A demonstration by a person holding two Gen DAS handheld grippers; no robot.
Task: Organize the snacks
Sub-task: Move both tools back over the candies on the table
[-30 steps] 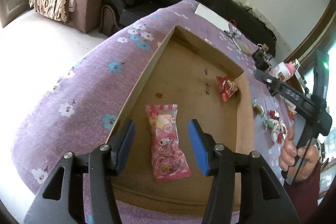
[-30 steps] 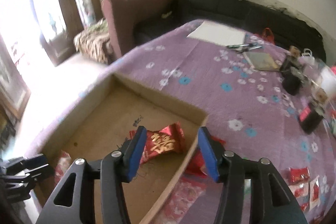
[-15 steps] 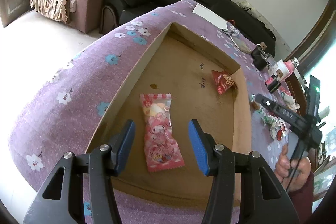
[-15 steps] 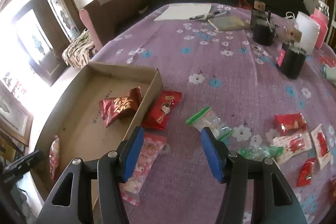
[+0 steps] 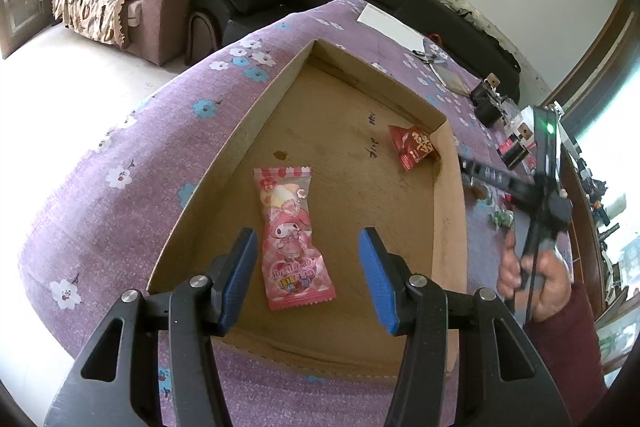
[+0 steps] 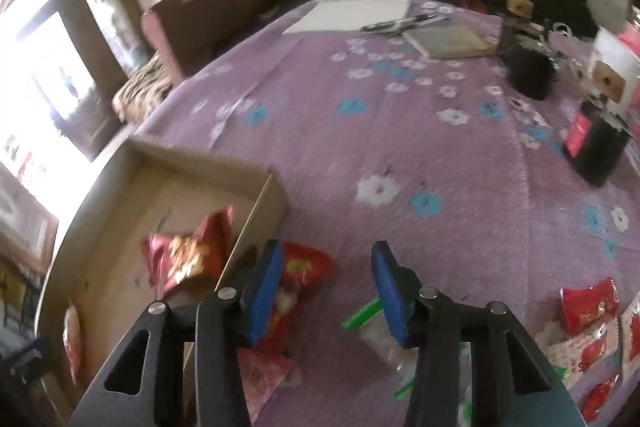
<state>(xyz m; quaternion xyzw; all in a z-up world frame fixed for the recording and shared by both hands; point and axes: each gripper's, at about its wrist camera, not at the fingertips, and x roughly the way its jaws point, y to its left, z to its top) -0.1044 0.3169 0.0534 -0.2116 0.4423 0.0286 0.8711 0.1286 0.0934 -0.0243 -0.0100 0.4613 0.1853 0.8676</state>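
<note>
A: Inside the cardboard box (image 5: 448, 195), walls are hemming three sides; the floor around the pink snack packet (image 5: 290, 239) is lying bare. Left hand-held gripper (image 5: 308, 277) is hanging over it, fingers apart, gripping nothing.

B: Packet looks flat, cartoon print; red snack (image 5: 412, 146) is sitting in the far corner. Right hand-held gripper (image 6: 326, 291)?

A: Fingers spread, empty, now sitting lower over the purple surface (image 6: 400, 131) than half a second ago, just outside the box wall, red wrapper (image 6: 302, 267) beside its left finger.
</note>
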